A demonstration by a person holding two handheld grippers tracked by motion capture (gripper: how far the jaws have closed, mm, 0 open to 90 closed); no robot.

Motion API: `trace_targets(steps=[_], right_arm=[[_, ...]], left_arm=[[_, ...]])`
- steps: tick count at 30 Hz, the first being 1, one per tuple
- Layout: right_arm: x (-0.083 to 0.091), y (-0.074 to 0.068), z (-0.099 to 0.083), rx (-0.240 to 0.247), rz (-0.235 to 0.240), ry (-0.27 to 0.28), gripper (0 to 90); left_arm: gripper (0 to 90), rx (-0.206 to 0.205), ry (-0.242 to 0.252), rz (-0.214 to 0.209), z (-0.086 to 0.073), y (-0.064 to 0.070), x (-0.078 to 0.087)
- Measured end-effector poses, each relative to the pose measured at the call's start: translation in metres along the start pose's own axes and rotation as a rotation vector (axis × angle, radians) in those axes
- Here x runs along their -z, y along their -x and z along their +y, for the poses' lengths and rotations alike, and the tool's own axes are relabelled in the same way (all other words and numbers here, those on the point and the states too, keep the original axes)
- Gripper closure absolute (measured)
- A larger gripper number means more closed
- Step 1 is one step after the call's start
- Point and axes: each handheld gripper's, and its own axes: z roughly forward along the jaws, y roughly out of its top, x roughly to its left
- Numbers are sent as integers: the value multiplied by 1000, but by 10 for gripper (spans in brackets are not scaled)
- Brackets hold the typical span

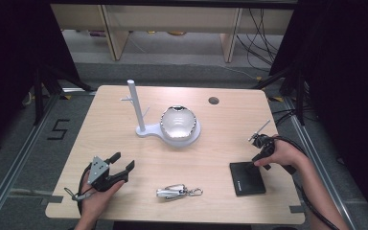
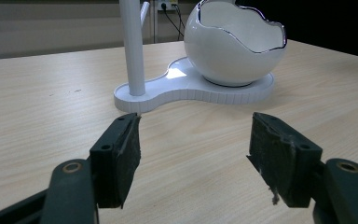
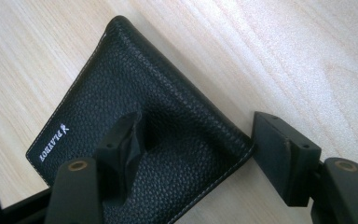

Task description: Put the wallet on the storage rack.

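Pale wood counter (image 1: 124,139) with rounded corners sits on a grey floor, dark curtains at both sides and shelving legs behind. Much of its surface lies bare, with open room along the left side and the far right corner. A white stand (image 1: 146,130) with an upright post sits near the middle, carrying a white bowl (image 1: 178,123) with a wavy silver rim. A metal key clip (image 1: 176,192) lies near the front edge, between the two hands.

A black leather wallet (image 1: 247,178) lies flat near the front right, well clear of the counter's right edge. The right gripper (image 3: 196,144) is at the wallet's far right corner, its jaws spread: in the right gripper view one jaw rests over the leather and the other sits just past the wallet's edge, above bare wood. The person's right hand (image 1: 279,154) holds that gripper tilted down toward the wallet, forearm coming in from the lower right.

The left gripper (image 1: 123,161) hovers over the front left, jaws spread with nothing between them, aimed toward the stand. The left hand (image 1: 96,195) grips it from below, near the front edge.
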Motion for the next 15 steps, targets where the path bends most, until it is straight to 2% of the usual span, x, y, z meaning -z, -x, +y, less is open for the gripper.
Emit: trace_targets(steps=[2, 7, 8, 15], right_arm=[[1, 1, 1, 19, -6, -8, 367], [4, 2, 2, 32, -8, -9, 379], [3, 2, 3, 28, 4, -18, 379], [-1, 0, 7, 40, -12, -52, 370]], left_arm=[[331, 2, 2, 0, 0, 0, 0], [331, 1, -1, 2, 0, 0, 0], [331, 1, -3, 2, 0, 0, 0], [330, 5, 1, 1, 0, 0, 0]])
